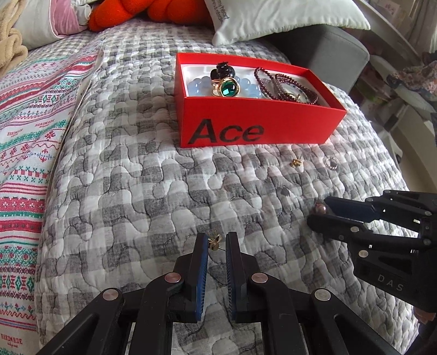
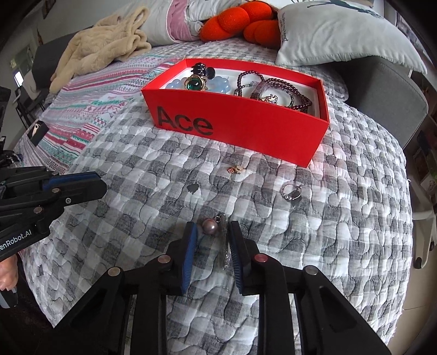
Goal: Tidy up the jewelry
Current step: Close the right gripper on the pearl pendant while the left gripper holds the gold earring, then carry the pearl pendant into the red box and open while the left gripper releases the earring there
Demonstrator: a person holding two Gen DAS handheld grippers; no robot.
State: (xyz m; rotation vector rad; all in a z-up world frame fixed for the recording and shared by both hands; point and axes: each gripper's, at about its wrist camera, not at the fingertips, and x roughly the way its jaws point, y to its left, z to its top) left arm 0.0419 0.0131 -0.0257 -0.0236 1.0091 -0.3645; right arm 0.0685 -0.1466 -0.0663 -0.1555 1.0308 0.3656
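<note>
Nearest to me, my left hand-held gripper (image 1: pixel 217 240) sits low over the grey checked quilt (image 1: pixel 136 191) with its jaws apart, and a small gold earring (image 1: pixel 214 241) lies between the fingertips, closer to the left finger; I cannot tell whether it touches that pad. Its thin post points to the right, toward the other finger, so its long axis runs across the gap.

My right hand-held gripper (image 2: pixel 210 232) is also parted, not clamped on anything. A pearl pendant (image 2: pixel 209 226) lies on the quilt between its tips, just beside the left finger. The pendant's small loop points up and away from me toward the box, and a fine chain (image 2: pixel 225 254) trails back along the inside of the right finger, so the piece runs roughly along the fingers' direction.

A little farther out, a small dark heart-shaped piece (image 2: pixel 193 188) lies flat on the quilt. Beyond it, a gold charm (image 2: pixel 235 169) sits near the front wall of the box, and a silver ring with stones (image 2: pixel 291 191) lies off to the right, well apart from the charm.

Farther still stands the red box (image 2: pixel 245 128) marked "Ace", open at the top. Inside, at the left end, a green-stone ring (image 2: pixel 194 83) rests on a pale blue bead bracelet (image 2: pixel 221 82), with a black hair clip (image 2: pixel 202 69) behind it. At the right end dark red bead strands (image 2: pixel 286 90) lie coiled.

Behind the box are a pale pillow (image 2: pixel 341 35) and an orange plush cushion (image 2: pixel 245 24).
</note>
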